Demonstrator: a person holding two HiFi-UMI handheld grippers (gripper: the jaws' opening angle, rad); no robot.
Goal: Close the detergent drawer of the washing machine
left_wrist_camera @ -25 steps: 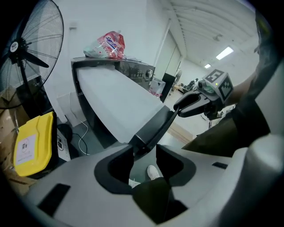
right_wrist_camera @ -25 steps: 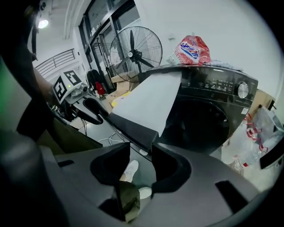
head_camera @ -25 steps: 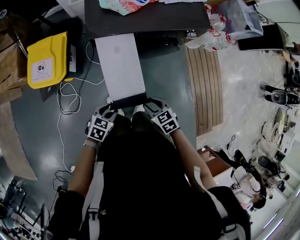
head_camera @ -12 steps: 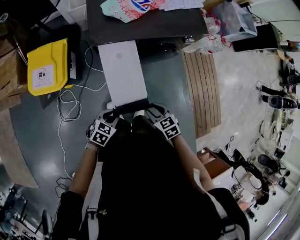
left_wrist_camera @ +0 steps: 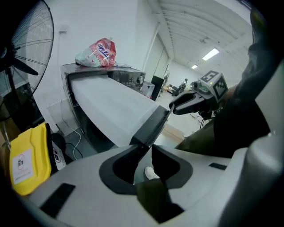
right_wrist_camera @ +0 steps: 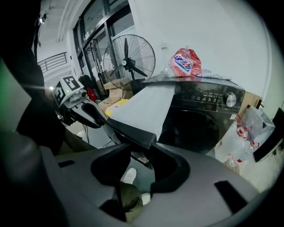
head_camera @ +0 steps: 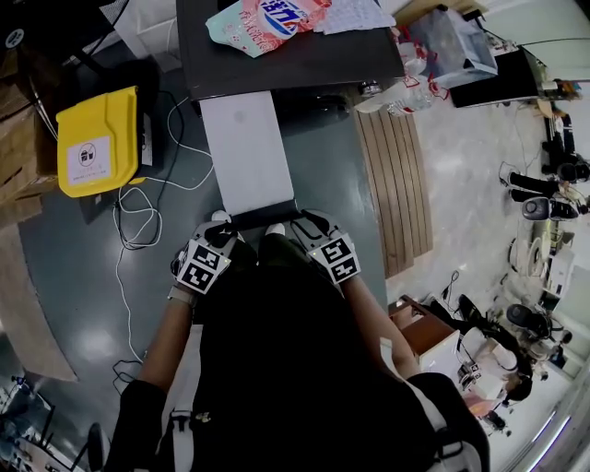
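At the near end of the drawn-out detergent drawer [head_camera: 244, 152], the dark front edge is held between the fingers of the left gripper [left_wrist_camera: 144, 148] and the right gripper [right_wrist_camera: 140, 148], one at each corner. Both pairs of fingers have just been closing and are now pressed on that edge, only partly shut because of its thickness. The drawer is seen as far out as a second ago, so the push home is judged not yet begun. Below the fingers a white shoe [right_wrist_camera: 128, 175] is glimpsed. Beside the drawer, cables [head_camera: 138, 203] are strewn on the floor, with a yellow case [head_camera: 97, 138] to the left and a slatted wooden board [head_camera: 396, 184] to the right. Farther off, the washing machine [head_camera: 277, 55] is topped by a detergent bag [head_camera: 267, 18]. Nothing is seen blocking the drawer's path.
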